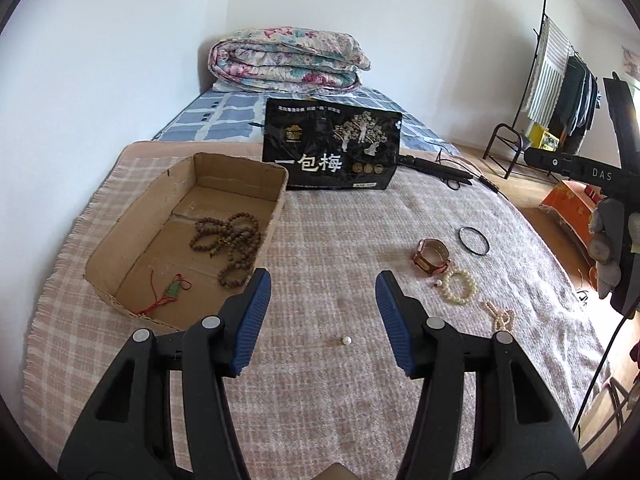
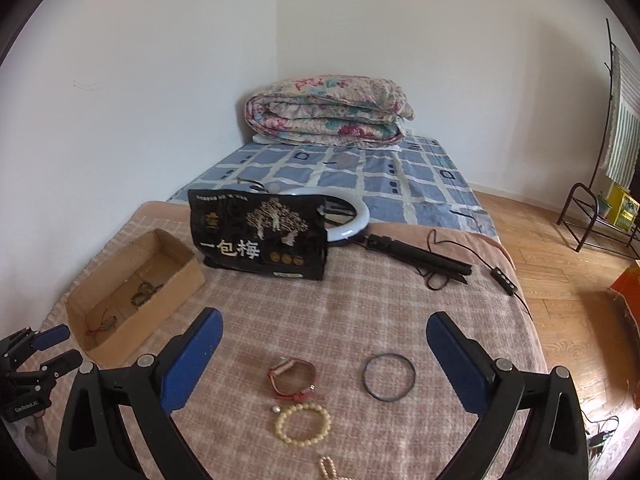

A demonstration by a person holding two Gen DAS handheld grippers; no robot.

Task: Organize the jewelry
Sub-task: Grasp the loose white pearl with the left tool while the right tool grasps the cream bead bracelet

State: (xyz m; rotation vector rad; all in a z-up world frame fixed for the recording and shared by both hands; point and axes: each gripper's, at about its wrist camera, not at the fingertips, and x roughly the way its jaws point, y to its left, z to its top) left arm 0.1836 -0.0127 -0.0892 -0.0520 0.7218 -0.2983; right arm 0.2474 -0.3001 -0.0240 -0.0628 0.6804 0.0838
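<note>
A cardboard box (image 1: 132, 216) sits at the left on the checked blanket and holds a brown bead necklace (image 1: 230, 242) and a red-cord pendant (image 1: 170, 294); it also shows in the right wrist view (image 2: 168, 304). My left gripper (image 1: 323, 280) is open and empty above the blanket, with a small white pearl (image 1: 346, 341) just below it. On the blanket lie a red-strap watch (image 2: 292, 376), a dark bangle (image 2: 389, 377), a cream bead bracelet (image 2: 303, 424) and a pearl string (image 2: 330, 468). My right gripper (image 2: 324, 332) is open and empty above them.
A black snack bag (image 1: 332, 152) stands behind the box. A ring light with its black stand (image 2: 416, 256) and cable lies behind it. A folded floral quilt (image 2: 328, 110) lies at the far end of the bed. The bed's right edge drops to a wood floor (image 2: 568, 280).
</note>
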